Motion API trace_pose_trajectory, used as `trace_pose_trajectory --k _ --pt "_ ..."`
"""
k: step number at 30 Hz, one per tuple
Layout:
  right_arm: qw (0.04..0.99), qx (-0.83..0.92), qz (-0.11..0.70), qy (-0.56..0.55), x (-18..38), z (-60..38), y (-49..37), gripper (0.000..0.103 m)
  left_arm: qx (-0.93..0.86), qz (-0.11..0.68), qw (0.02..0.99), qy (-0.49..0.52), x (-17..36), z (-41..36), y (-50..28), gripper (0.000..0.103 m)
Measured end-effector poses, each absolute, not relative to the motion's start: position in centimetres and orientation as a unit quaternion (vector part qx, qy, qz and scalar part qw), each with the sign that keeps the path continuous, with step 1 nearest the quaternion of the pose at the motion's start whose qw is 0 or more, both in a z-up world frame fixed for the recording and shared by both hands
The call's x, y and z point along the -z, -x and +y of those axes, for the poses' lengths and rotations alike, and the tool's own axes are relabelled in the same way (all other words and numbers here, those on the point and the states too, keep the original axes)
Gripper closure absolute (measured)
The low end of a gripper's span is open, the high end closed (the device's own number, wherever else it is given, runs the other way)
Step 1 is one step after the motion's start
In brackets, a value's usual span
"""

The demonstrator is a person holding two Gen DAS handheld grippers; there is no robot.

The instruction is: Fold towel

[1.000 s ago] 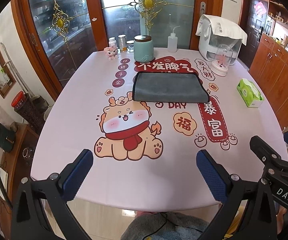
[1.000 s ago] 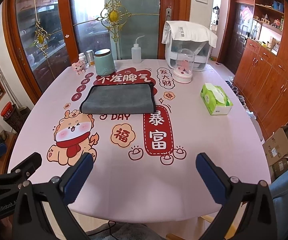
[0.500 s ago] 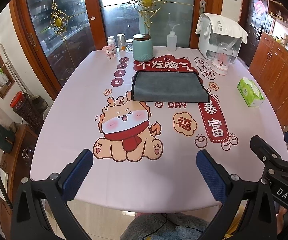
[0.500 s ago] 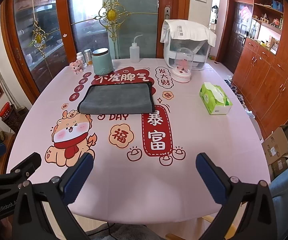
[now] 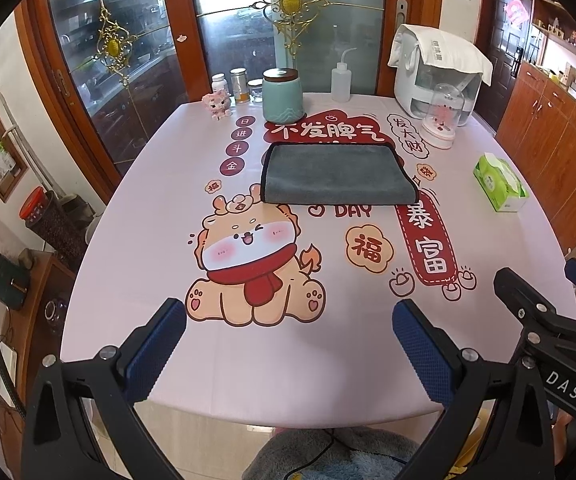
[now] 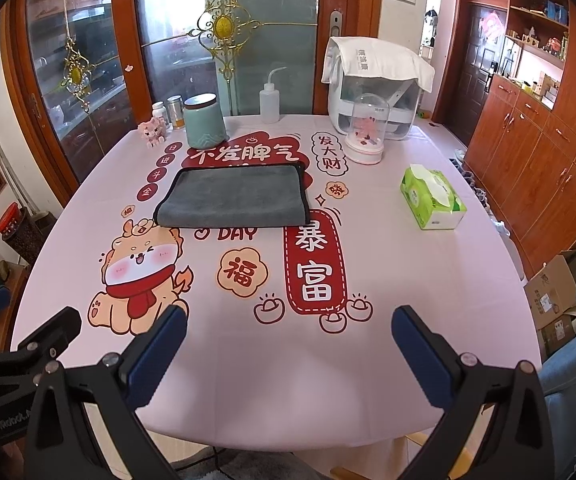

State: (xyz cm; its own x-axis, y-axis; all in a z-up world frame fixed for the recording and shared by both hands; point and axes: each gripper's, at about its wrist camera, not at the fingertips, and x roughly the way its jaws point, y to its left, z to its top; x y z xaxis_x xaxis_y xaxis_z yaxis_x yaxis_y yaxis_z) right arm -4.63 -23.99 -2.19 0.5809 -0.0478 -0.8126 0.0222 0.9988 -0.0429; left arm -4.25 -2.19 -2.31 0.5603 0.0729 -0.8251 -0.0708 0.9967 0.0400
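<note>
Towel: the grey towel (image 5: 334, 174) lies flat, already folded to a rectangle, in the upper middle of both frames on your pink surface (image 5: 136, 240).
Left tongs: your left tongs (image 5: 288, 344) gape wide at the bottom of the frame, gripping nothing, well apart from the towel.
Right tongs: your right tongs (image 6: 288, 344) are likewise spread wide and carry nothing, low in the frame.
Neighbours: a teal jar (image 5: 283, 95) stands just above the towel; a green tissue box (image 6: 432, 197) sits at middle right.
</note>
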Motion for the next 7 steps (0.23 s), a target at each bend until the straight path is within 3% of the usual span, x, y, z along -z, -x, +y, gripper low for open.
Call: trace_pose_trajectory --k 7 --pt "0.889 0.021 0.457 0.016 2.20 -23.86 4.52 0.000 -0.041 0.468 0.883 -0.001 2.30 -2.21 4.23 0.000"
